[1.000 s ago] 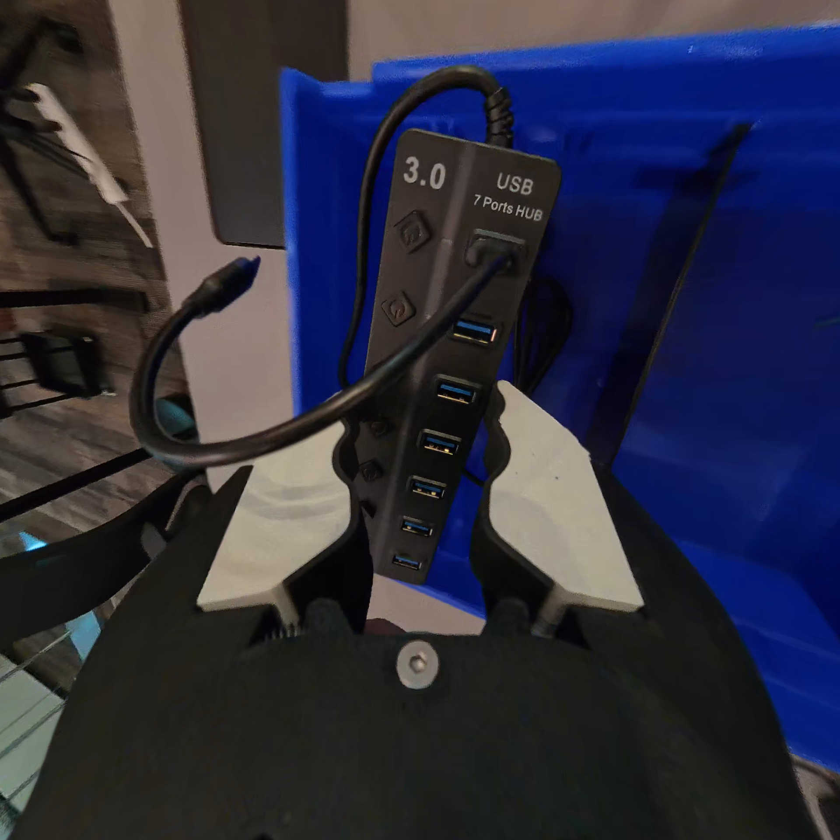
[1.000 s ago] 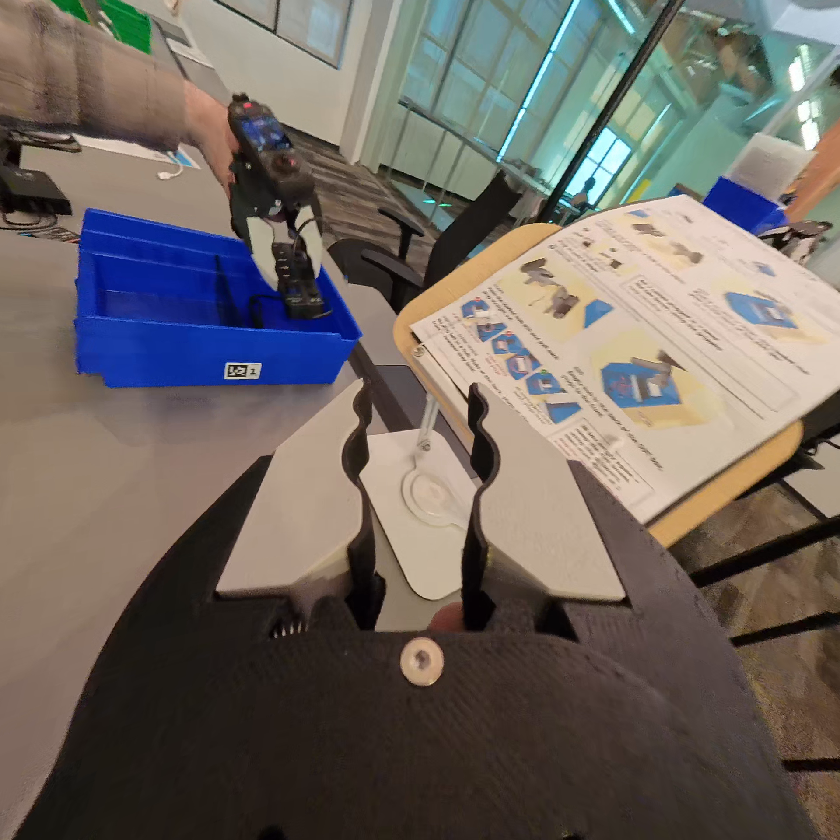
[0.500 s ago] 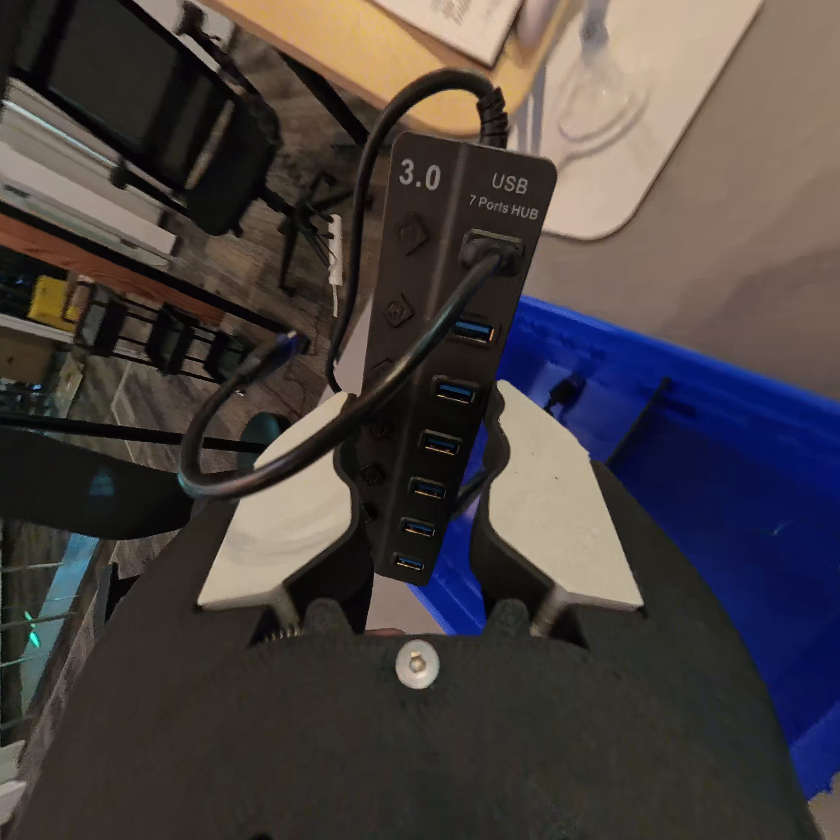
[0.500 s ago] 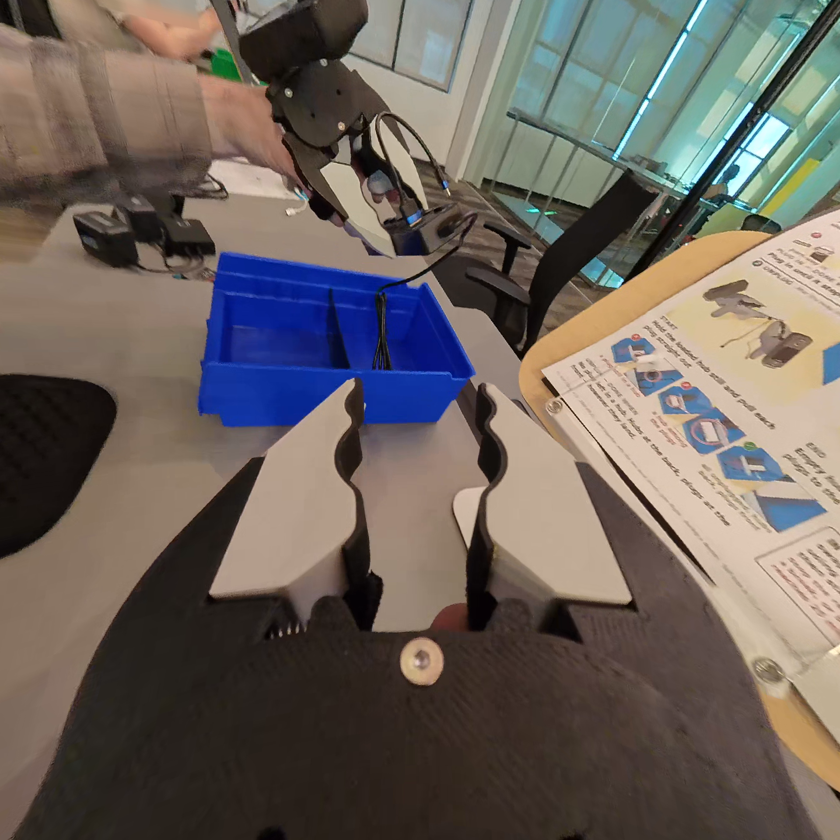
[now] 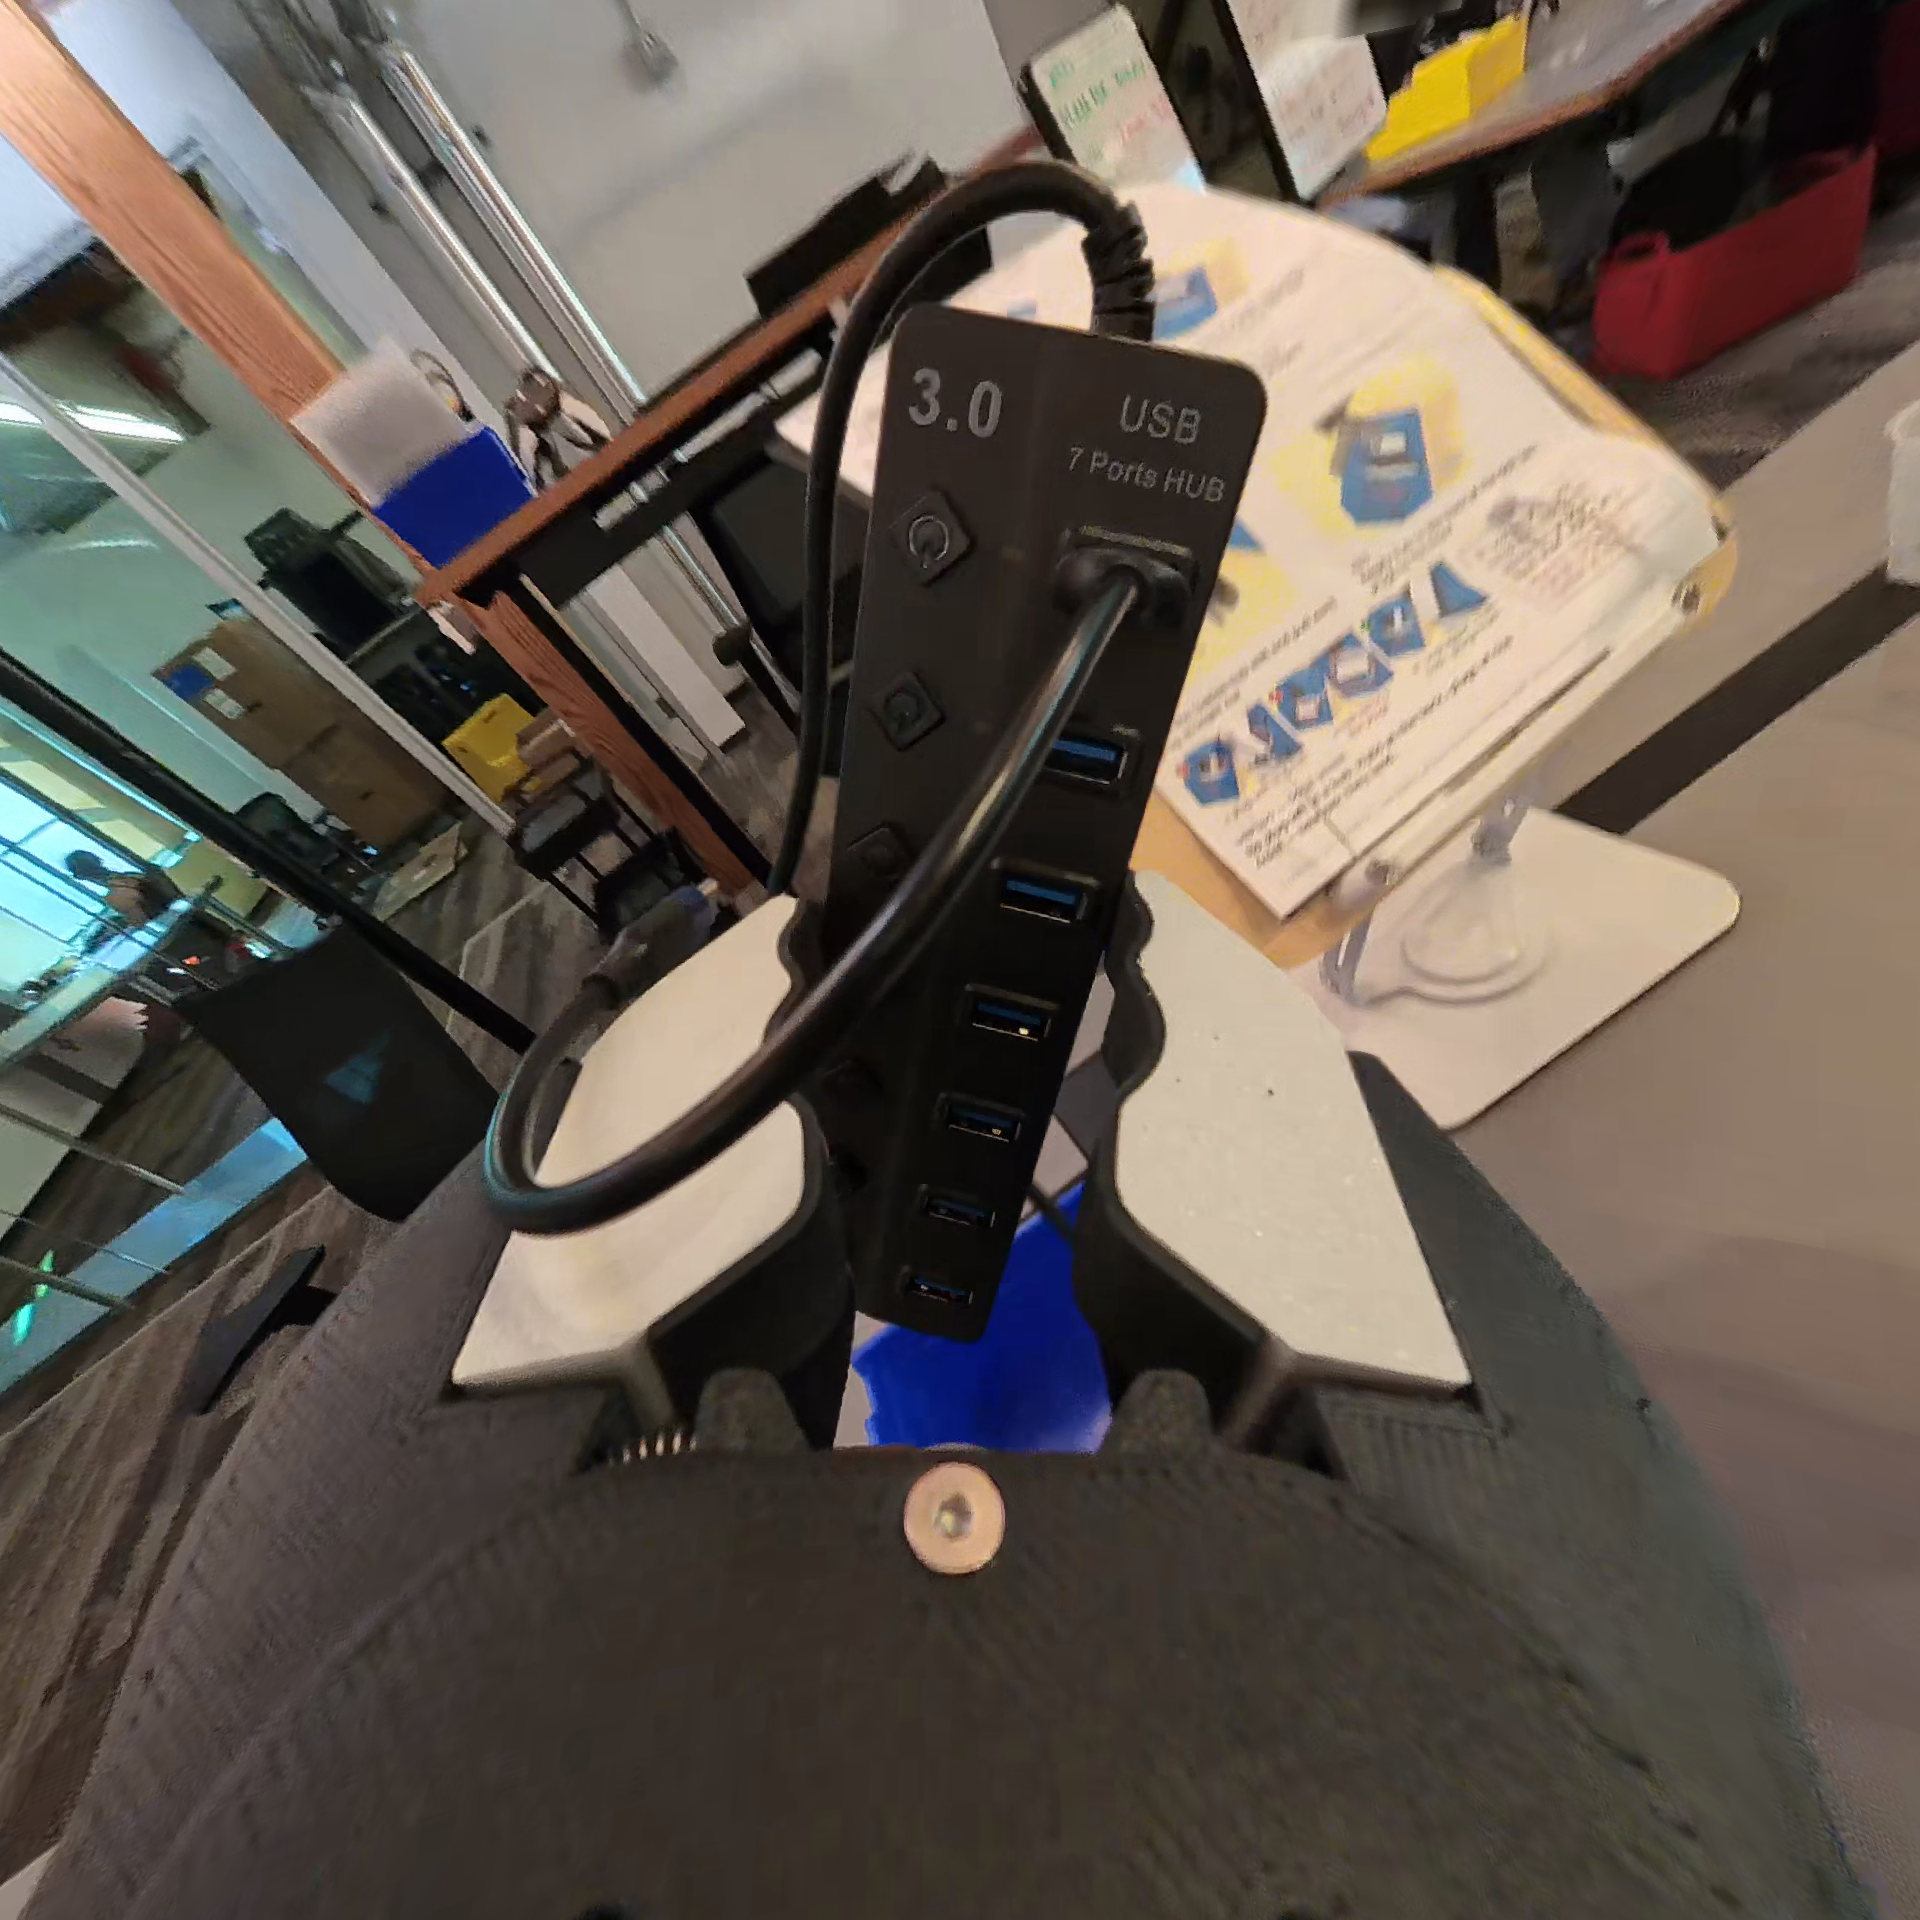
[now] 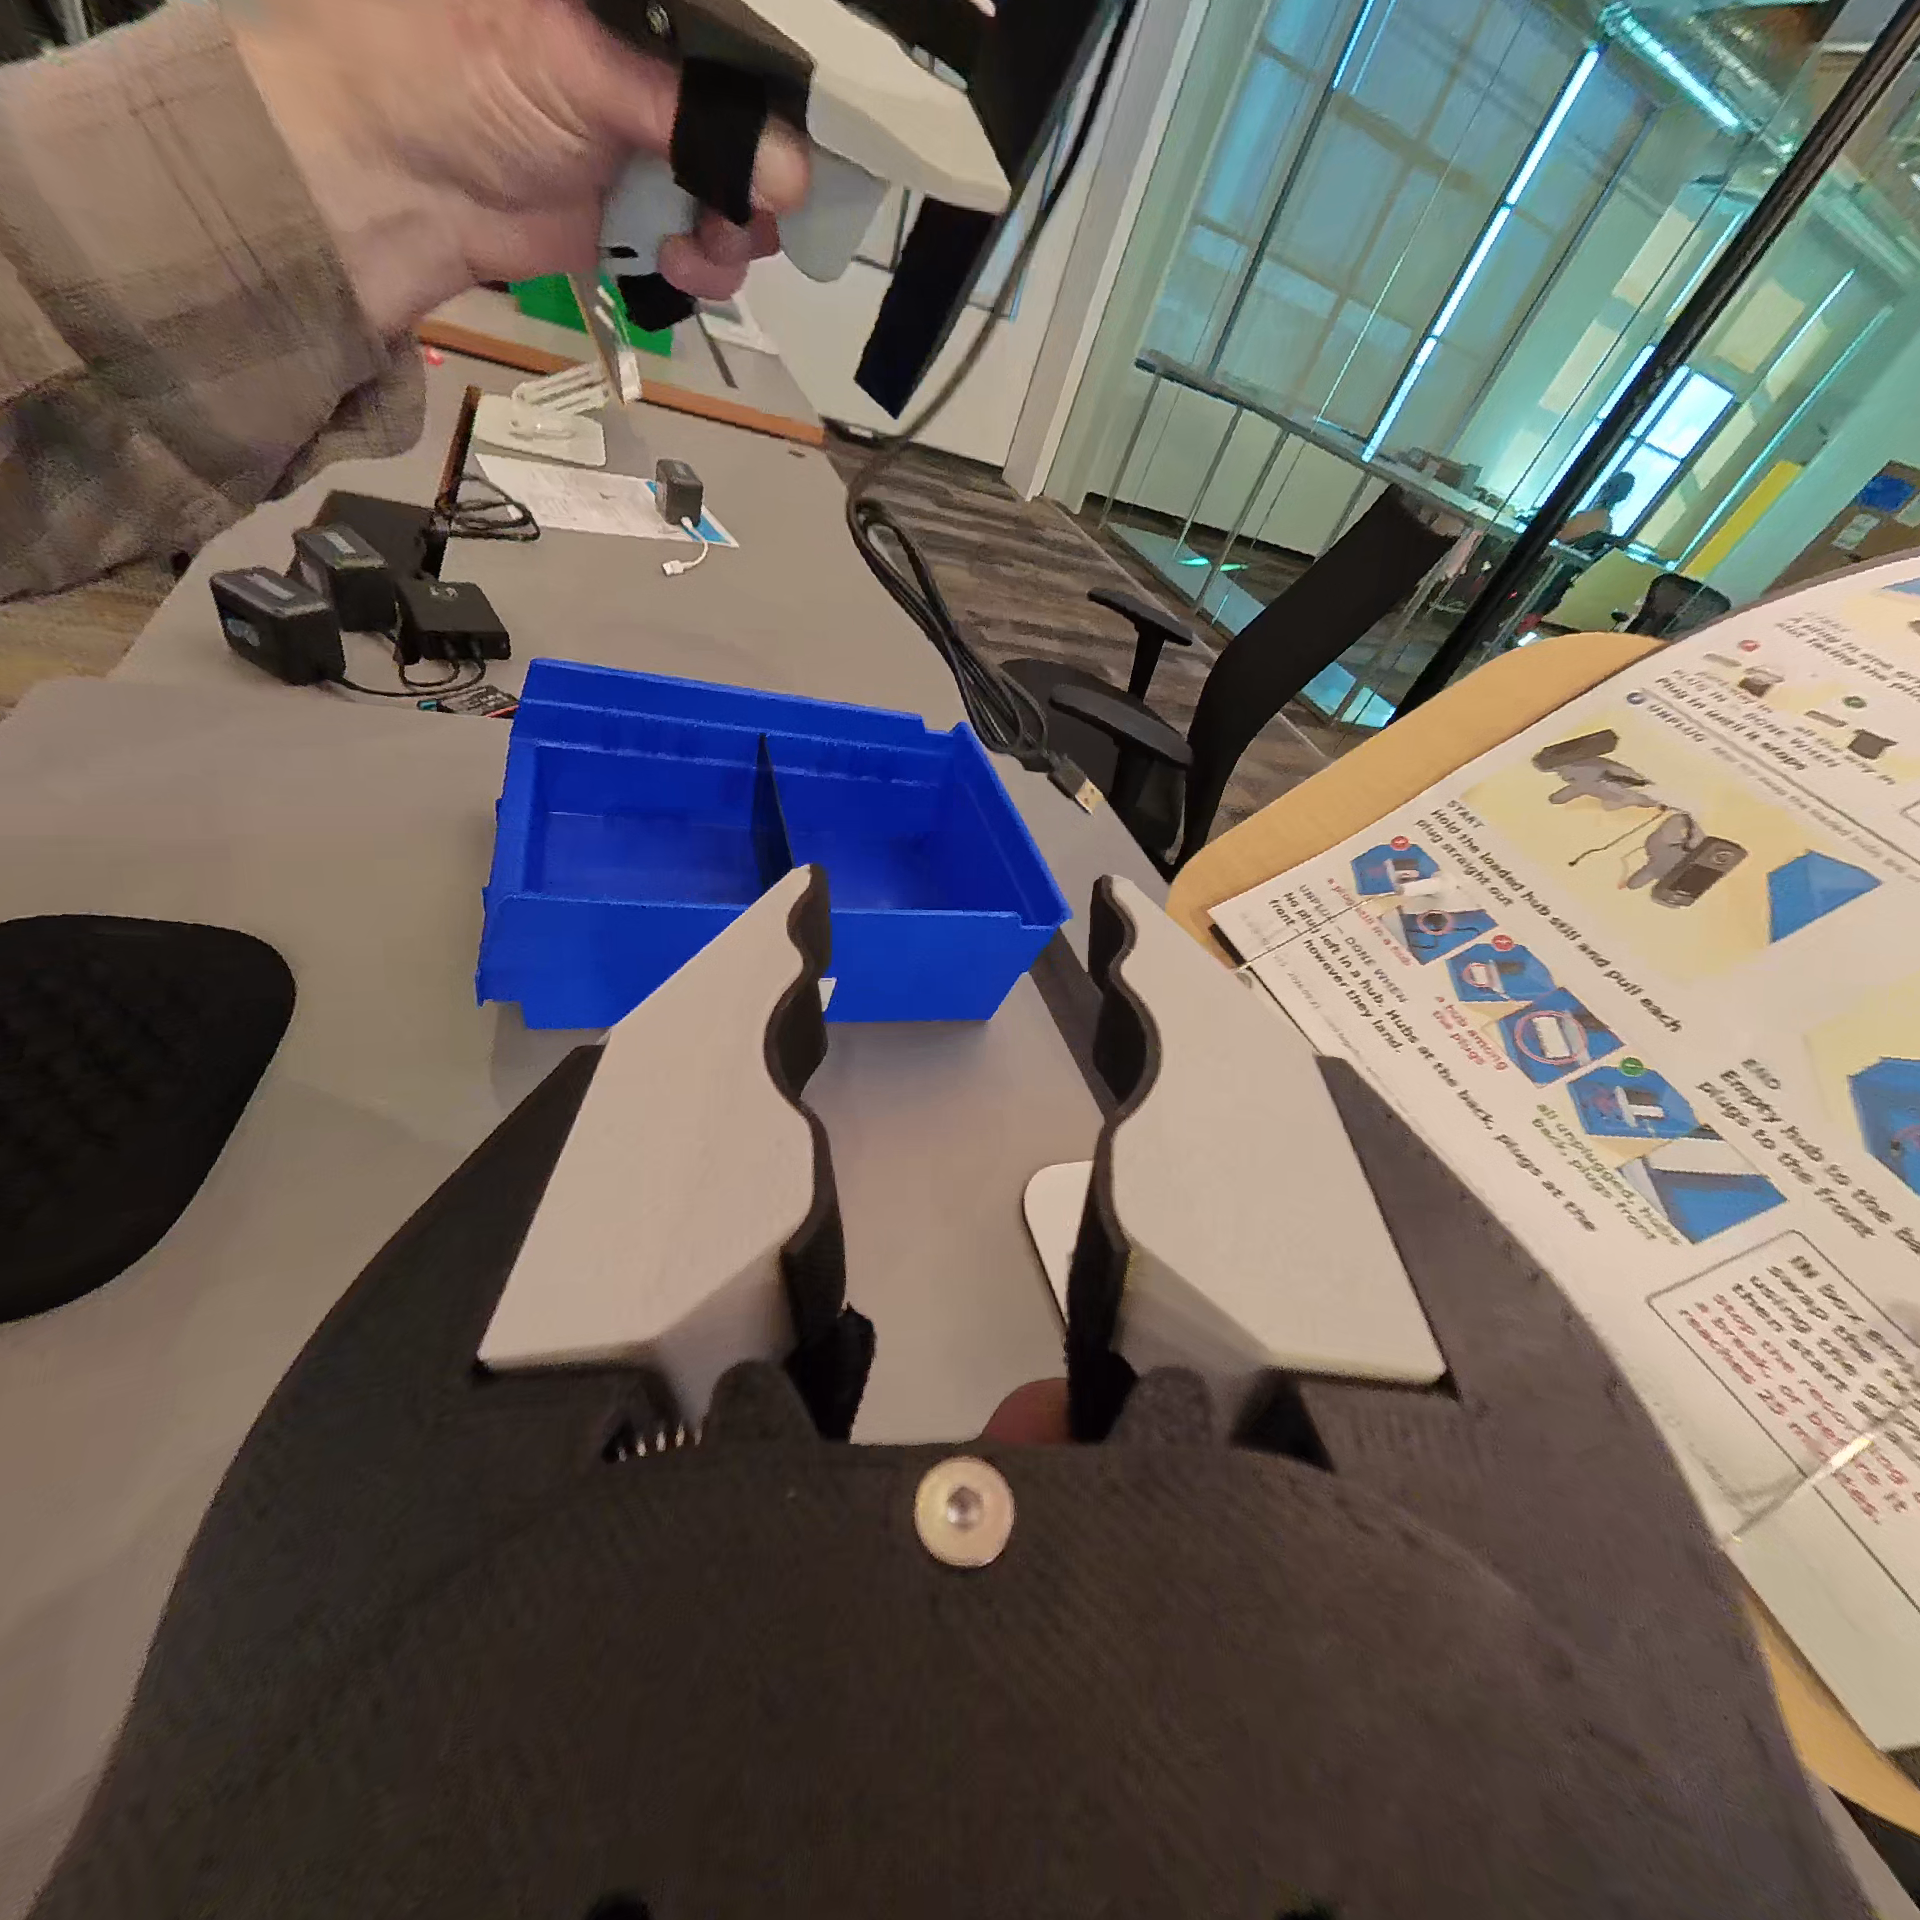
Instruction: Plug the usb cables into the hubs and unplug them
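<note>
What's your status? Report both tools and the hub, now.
Left tool shut on black USB hub, one short cable plugged in its top port. Right tool open, empty, over table. Blue bin empty. Nothing blocking.

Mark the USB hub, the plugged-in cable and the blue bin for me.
USB hub (image 5: 1049, 665): left wrist view, on its black face between buttons and ports.
Plugged-in cable (image 5: 904, 966): left wrist view, mid-loop of the black cord.
Blue bin (image 6: 727, 966): right wrist view, on its front wall.

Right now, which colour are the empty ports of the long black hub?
Blue inside the ports, clearest in the left wrist view.
</note>
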{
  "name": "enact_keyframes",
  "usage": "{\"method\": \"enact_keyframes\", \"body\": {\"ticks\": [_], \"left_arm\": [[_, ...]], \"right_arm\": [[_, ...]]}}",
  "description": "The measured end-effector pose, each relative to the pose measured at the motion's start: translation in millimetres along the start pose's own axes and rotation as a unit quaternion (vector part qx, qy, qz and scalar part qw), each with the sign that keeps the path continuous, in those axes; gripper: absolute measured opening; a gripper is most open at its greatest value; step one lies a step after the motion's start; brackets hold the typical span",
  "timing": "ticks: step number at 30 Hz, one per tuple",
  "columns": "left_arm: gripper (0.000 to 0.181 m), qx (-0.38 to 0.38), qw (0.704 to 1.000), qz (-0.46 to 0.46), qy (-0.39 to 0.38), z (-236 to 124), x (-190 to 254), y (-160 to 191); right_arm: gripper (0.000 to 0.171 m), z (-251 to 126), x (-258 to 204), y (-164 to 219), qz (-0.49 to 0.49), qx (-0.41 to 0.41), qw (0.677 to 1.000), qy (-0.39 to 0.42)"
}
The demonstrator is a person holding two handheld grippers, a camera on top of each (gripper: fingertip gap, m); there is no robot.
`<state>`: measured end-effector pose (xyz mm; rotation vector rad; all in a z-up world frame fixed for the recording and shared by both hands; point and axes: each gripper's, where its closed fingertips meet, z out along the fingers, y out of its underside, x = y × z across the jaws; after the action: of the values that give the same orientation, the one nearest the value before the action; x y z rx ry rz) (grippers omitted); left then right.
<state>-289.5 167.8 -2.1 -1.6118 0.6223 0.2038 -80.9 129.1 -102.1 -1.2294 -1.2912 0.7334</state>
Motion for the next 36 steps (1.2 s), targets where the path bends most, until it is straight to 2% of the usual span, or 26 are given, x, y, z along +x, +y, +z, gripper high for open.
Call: {"method": "enact_keyframes", "body": {"ticks": [1,6,10,14,20,25,32,36], "left_arm": [[0.053,0.007,1.000,-0.001,-0.004,-3,3,-13],[0.053,0.029,0.999,0.021,-0.024,-12,35,-61],[0.053,0.065,0.998,-0.010,0.008,-2,82,-80],[0.052,0.098,0.992,-0.047,0.057,15,135,-90],[0.052,0.089,0.986,-0.053,0.130,45,212,-77],[0.052,0.095,0.988,-0.042,0.113,69,235,-56],[0.052,0.099,0.987,-0.073,0.101,86,246,-25],[0.052,0.093,0.991,-0.062,0.080,95,249,-17]], "right_arm": [[0.048,-5,3,-3,0.001,0.006,1.000,0.003],[0.048,-37,11,-10,-0.001,0.016,1.000,0.006],[0.048,-67,20,-16,-0.007,0.024,0.999,0.022],[0.048,-95,28,-26,-0.005,0.046,0.998,0.041],[0.052,-122,25,-37,0.009,0.088,0.996,0.021],[0.057,-116,33,-35,0.031,0.101,0.994,0.024],[0.069,-86,40,-21,0.059,0.097,0.993,0.019],[0.066,-66,45,-16,0.086,0.099,0.991,0.024]]}}
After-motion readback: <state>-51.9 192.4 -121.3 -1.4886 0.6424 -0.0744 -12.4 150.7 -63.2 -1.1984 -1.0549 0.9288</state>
